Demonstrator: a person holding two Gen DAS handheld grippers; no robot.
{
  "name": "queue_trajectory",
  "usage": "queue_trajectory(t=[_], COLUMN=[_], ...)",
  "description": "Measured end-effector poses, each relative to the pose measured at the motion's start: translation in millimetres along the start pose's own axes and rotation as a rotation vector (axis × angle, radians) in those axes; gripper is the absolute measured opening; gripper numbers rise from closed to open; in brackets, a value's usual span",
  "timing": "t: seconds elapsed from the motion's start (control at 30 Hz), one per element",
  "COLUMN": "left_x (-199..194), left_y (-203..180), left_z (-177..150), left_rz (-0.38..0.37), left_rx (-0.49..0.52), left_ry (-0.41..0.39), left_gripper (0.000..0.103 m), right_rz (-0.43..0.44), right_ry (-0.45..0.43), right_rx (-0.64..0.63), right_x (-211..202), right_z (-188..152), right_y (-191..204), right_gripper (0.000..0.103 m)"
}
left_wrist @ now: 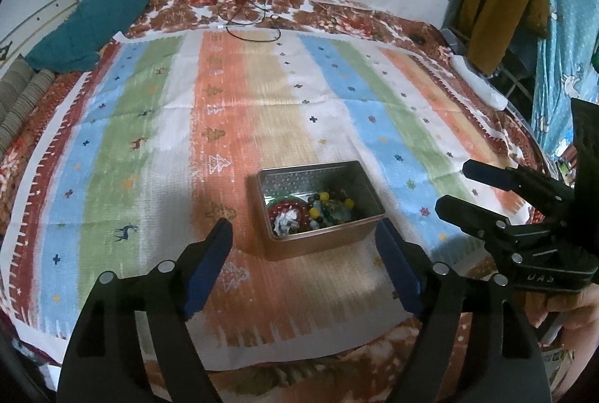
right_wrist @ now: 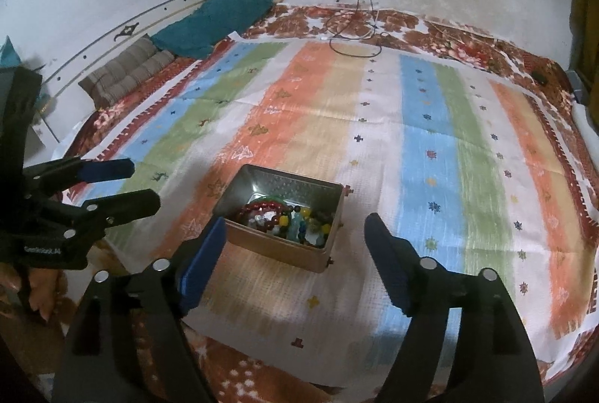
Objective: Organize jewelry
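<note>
Tin: a small open metal tin (left_wrist: 322,204) sits on the striped cloth (left_wrist: 149,141), just ahead of both grippers, its lid off.
Jewelry: a red bead bracelet (left_wrist: 286,206) and mixed coloured beads (left_wrist: 331,208) lie inside the tin.
Left gripper (left_wrist: 303,247): jaws spread wide, nothing between them, the tin just ahead and untouched.
Right gripper (right_wrist: 295,234): jaws spread wide, empty, the tin's near edge just ahead, beside its left finger.
Bed: the cloth covers a floral bedspread (right_wrist: 449,39); a teal pillow (right_wrist: 217,17) lies far ahead.
</note>
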State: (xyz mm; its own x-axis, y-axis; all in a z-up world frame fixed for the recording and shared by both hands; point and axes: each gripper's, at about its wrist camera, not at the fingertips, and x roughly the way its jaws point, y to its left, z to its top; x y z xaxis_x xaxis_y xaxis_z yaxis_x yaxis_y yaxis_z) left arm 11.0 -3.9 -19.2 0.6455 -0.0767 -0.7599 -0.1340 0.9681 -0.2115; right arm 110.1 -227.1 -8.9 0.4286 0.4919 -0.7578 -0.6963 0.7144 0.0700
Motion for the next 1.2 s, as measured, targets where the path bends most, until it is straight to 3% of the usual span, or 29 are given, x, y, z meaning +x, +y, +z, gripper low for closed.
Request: queue_trajectory(t=[0.47, 0.63, 1.2], left_x=[-18, -33, -34], left_y=[-6, -5, -12], left_z=[-13, -17, -26], left_rz=[0.064, 0.015, 0.079], left_rx=[0.052, 0.053, 0.07], left_ry=[-0.106, -0.178, -0.191], left_gripper=[0.096, 0.097, 0.097], right_rz=[-0.022, -0.03, -0.027], right_ry=[-0.076, -0.111, -0.191], right_rx=[0.008, 0.012, 0.012], right_x=[-18, -24, -42], right_z=[-12, -14, -24], right_y=[2, 2, 4], right_gripper=[0.087, 0.094, 0.098])
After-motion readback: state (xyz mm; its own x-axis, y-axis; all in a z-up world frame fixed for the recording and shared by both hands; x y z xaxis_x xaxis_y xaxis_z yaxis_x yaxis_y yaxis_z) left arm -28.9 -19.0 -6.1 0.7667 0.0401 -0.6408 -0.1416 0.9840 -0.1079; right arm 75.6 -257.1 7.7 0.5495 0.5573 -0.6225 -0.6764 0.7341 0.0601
